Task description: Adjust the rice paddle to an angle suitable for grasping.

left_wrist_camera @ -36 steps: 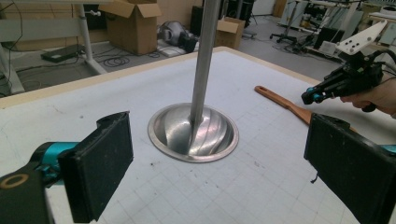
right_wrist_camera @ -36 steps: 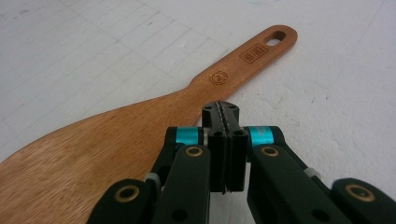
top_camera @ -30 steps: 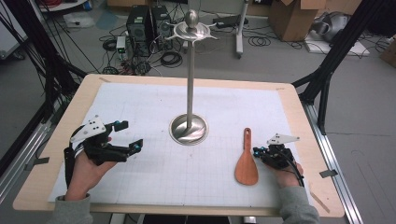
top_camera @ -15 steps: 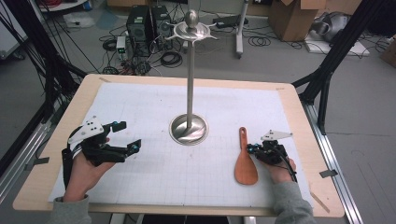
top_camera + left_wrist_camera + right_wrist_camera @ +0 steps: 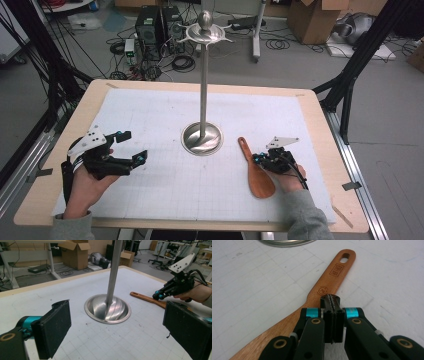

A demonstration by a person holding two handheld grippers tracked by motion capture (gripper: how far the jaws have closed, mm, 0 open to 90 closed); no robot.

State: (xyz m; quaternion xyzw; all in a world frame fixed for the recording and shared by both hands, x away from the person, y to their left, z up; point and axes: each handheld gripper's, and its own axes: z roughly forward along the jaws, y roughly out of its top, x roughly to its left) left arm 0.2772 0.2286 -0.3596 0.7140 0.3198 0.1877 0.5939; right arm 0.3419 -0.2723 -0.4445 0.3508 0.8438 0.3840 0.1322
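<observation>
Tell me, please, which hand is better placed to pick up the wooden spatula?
The right. Its gripper, fingers shut, sits over the spatula handle, while the left gripper is open far across the stand.

The right gripper [image 5: 333, 300] rises from the bottom of the frame, its two black fingers [image 5: 327, 303] pressed together at the centre with nothing between them. Their tips sit over the neck of a wooden spatula [image 5: 329, 280], whose handle runs toward the upper right and ends in an oval hole. The blade widens toward the lower left. It lies on the white gridded tabletop [image 5: 249, 277]. A metal base rim [image 5: 284, 242] shows at the top edge.
</observation>
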